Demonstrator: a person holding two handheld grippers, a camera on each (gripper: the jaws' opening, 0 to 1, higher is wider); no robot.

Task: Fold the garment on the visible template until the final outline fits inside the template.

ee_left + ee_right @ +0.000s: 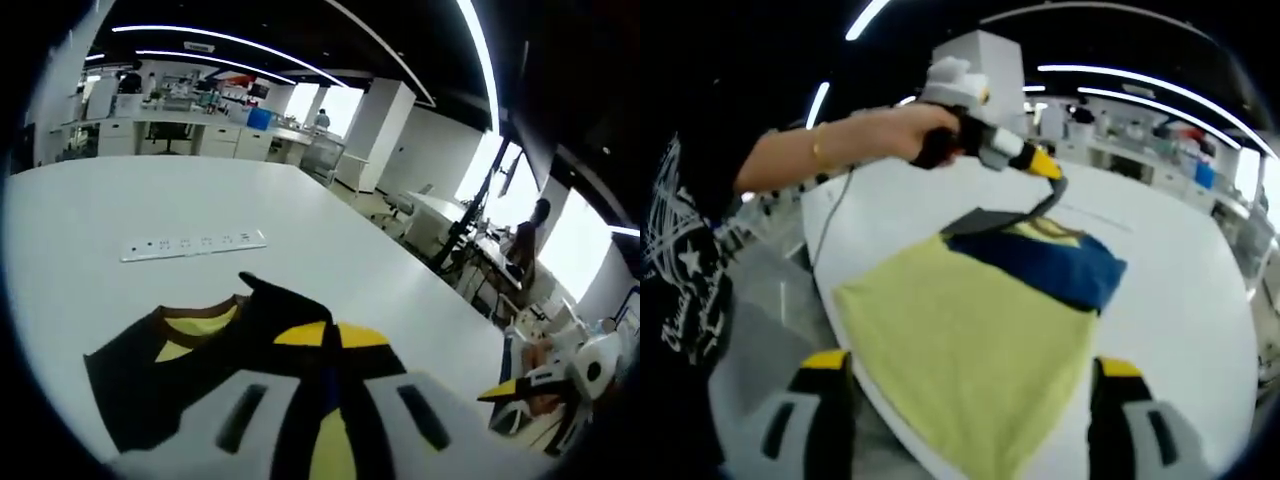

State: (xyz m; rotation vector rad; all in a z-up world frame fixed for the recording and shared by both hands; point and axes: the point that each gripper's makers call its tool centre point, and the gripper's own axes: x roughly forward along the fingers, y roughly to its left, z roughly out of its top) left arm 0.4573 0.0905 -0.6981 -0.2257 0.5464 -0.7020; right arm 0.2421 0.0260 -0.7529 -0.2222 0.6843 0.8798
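The yellow-and-navy garment (pixel 980 330) lies on the white table (pixel 1180 300). The left gripper (pixel 1050 195) pinches its far dark collar; the right gripper (pixel 970 400), spread empty, hovers over the near hem.

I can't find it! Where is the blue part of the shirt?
In the right gripper view, the blue part lies on the white table, at the yellow shirt's far end, just below the left gripper.

No legible text showing; white print on the person's black T-shirt (pixel 680 270) is reading as pattern only.
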